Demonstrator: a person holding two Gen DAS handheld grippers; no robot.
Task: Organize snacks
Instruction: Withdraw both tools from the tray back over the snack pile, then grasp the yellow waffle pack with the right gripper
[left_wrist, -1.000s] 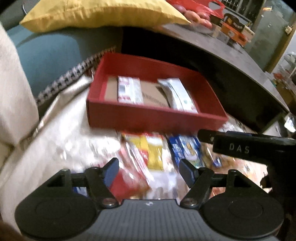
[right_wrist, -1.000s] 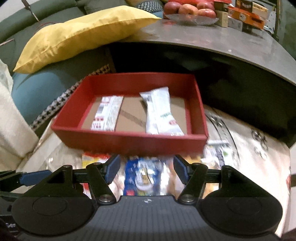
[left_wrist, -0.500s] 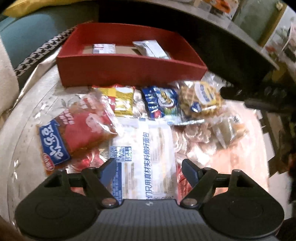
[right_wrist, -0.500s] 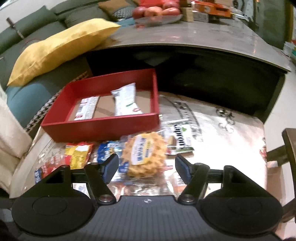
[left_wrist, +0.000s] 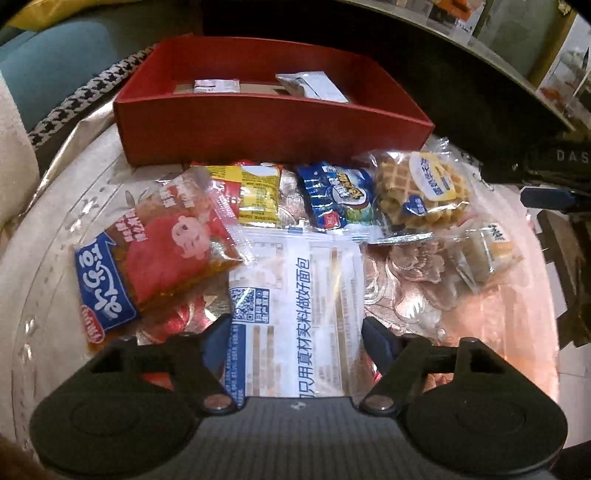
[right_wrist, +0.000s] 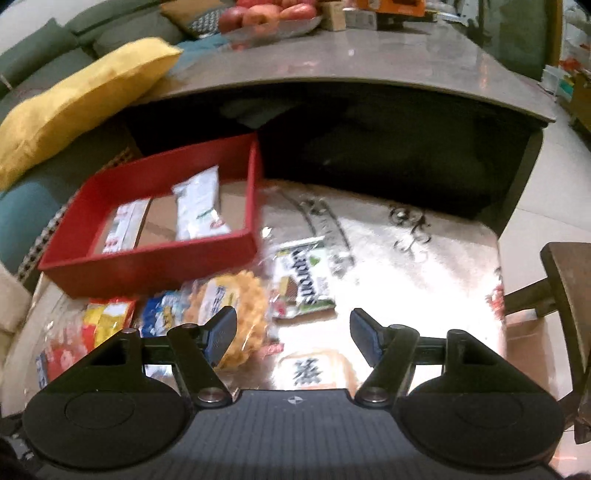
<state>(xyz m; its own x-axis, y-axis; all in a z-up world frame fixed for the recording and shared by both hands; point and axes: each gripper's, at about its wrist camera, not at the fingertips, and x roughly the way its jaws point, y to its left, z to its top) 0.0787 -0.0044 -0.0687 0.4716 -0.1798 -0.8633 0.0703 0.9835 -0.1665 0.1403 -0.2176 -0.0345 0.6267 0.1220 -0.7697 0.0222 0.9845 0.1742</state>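
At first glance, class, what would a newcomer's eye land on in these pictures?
Probably the red box at the back of the table, two packets inside. Next, the heap of bright snacks in front of it, notably the waffle packet and the white bread bag lying between the open left gripper fingers.

This is a home living room. A dark green sofa (right_wrist: 62, 44) with a plump yellow cushion (right_wrist: 77, 99) stands behind the grey stone tabletop (right_wrist: 369, 62), and on that tabletop sits a glass dish of red apples (right_wrist: 269, 18) beside small cardboard cartons (right_wrist: 388, 7). Below and in front of it, a low glossy floral-patterned table (right_wrist: 424, 266) carries a red cardboard box (right_wrist: 147, 258) and loose wrapped snacks (left_wrist: 295, 229).
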